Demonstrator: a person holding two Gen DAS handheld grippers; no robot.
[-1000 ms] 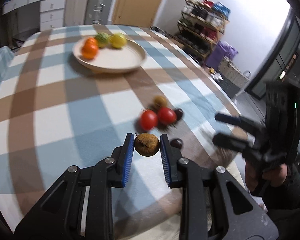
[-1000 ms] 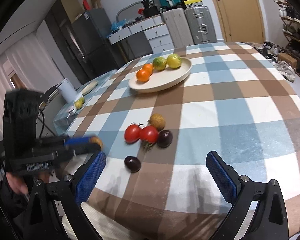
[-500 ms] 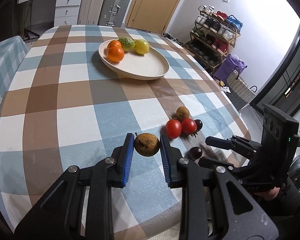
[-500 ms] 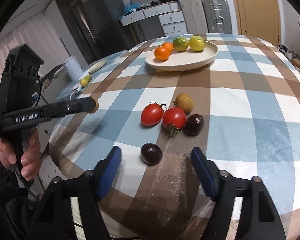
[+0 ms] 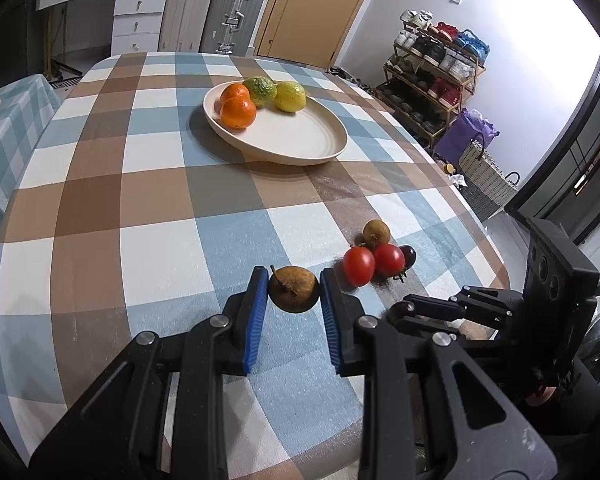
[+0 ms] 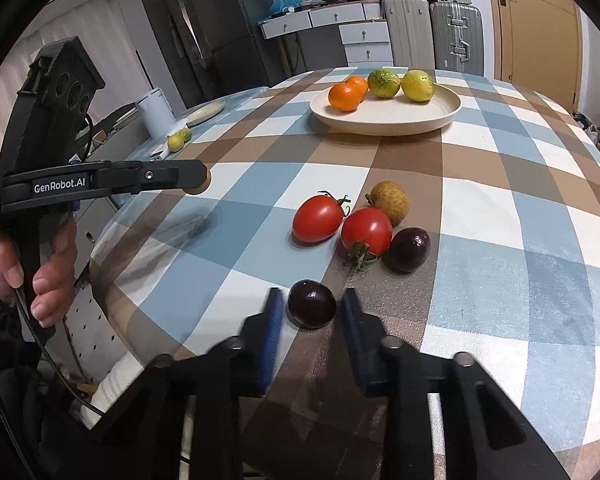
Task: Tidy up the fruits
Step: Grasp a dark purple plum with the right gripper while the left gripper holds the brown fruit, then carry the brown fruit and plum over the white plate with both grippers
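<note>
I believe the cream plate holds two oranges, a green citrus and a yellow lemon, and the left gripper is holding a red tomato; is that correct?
Not quite: the left gripper holds a brown fruit, not a tomato, as the left wrist view shows. Both red tomatoes lie on the tablecloth. The plate contents are as you say.

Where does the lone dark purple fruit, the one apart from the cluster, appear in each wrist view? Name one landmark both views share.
Left wrist view: lone dark purple fruit low and right of centre, mostly hidden behind the right gripper.
Right wrist view: the fruit below centre, between the right gripper pads.
Shared landmark: the cream plate holding citrus, far across the checked cloth.
</note>
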